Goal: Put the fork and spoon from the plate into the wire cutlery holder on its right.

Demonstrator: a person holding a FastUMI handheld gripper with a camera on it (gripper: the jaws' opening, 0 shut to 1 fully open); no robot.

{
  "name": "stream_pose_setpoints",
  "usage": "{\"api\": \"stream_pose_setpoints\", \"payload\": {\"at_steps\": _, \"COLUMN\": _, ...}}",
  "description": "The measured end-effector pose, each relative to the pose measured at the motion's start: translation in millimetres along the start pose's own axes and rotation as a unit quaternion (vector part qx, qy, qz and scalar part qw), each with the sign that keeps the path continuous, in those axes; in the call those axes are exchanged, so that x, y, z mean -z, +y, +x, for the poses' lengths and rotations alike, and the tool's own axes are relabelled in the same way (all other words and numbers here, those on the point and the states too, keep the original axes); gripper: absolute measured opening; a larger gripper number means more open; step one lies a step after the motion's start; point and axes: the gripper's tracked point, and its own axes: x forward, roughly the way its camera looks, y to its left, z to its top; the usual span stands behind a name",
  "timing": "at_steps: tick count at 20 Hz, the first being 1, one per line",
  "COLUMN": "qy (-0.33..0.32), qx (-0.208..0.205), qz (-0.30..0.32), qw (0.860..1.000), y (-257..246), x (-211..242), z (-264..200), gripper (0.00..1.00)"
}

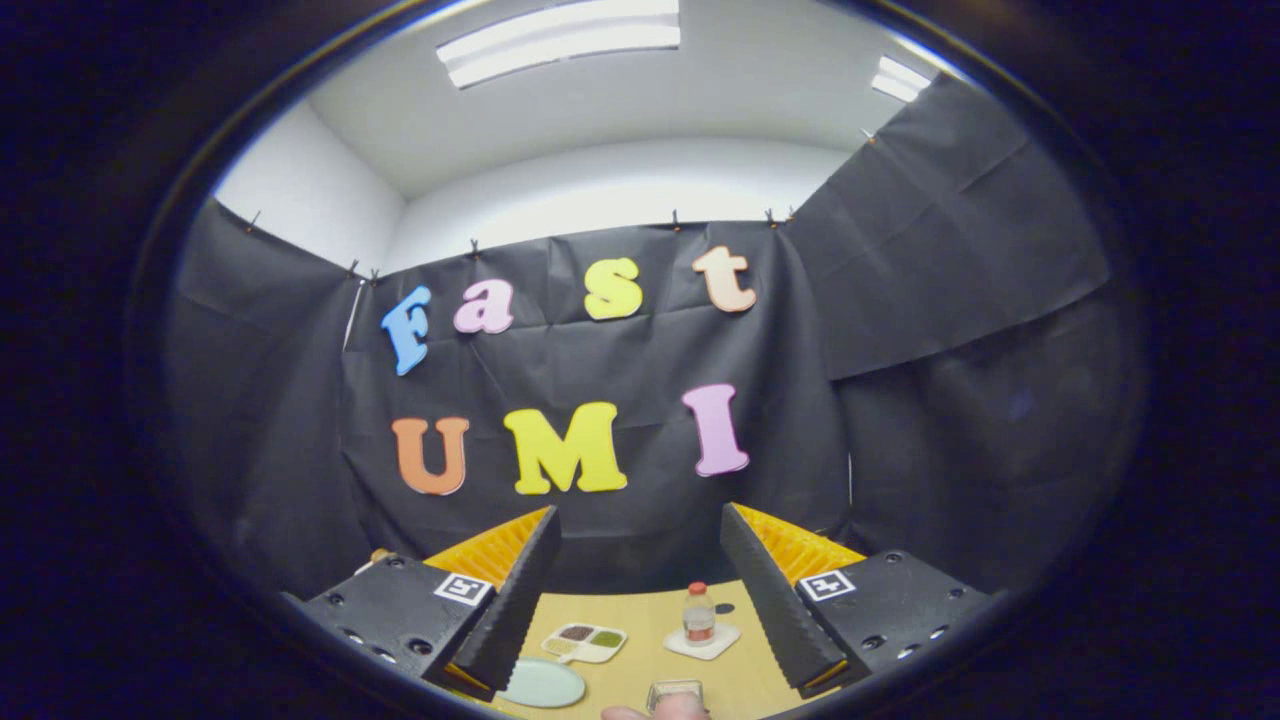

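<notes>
My gripper (640,525) is raised above the table with its two fingers (525,570) wide apart and nothing between them. Low between the fingers lies the wooden table (650,620). A pale round plate (542,684) rests on it close to the left finger; I cannot make out a fork or spoon on it. A small clear container (676,692) sits at the near edge, partly covered by a fingertip of a person's hand (655,712). I cannot tell whether that container is the cutlery holder.
A white divided dish (585,642) with brown and green fillings lies beyond the plate. A small bottle with a red cap (699,614) stands on a white coaster (702,642) toward the right finger. Black cloth walls close the booth behind the table.
</notes>
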Motion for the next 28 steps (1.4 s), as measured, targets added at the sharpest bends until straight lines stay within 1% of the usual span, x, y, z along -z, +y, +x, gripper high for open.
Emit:
{"api": "stream_pose_setpoints", "payload": {"at_steps": 2, "qy": 0.008, "qx": -0.005, "qz": -0.027, "qw": 1.0, "y": 3, "x": 2, "z": -4, "gripper": 0.96}}
{"api": "stream_pose_setpoints", "payload": {"at_steps": 3, "qy": 0.011, "qx": -0.011, "qz": -0.029, "qw": 0.999, "y": 9, "x": 1, "z": -6, "gripper": 0.95}}
{"api": "stream_pose_setpoints", "payload": {"at_steps": 7, "qy": 0.027, "qx": -0.009, "qz": -0.021, "qw": 0.999, "y": 17, "x": 6, "z": -12, "gripper": 0.95}}
{"api": "stream_pose_setpoints", "payload": {"at_steps": 12, "qy": 0.054, "qx": 0.007, "qz": -0.031, "qw": 0.998, "y": 24, "x": 18, "z": -15, "gripper": 0.95}}
{"api": "stream_pose_setpoints", "payload": {"at_steps": 17, "qy": 0.049, "qx": 0.027, "qz": -0.036, "qw": 0.998, "y": 40, "x": 14, "z": -18, "gripper": 0.96}}
{"api": "stream_pose_setpoints", "payload": {"at_steps": 25, "qy": 0.07, "qx": 0.05, "qz": -0.041, "qw": 0.995, "y": 60, "x": 37, "z": -26, "gripper": 0.95}}
{"api": "stream_pose_setpoints", "payload": {"at_steps": 27, "qy": 0.059, "qx": 0.056, "qz": -0.047, "qw": 0.996, "y": 63, "x": 34, "z": -19, "gripper": 0.95}}
{"api": "stream_pose_setpoints", "payload": {"at_steps": 28, "qy": 0.067, "qx": 0.054, "qz": -0.05, "qw": 0.995, "y": 67, "x": 42, "z": -16, "gripper": 0.96}}
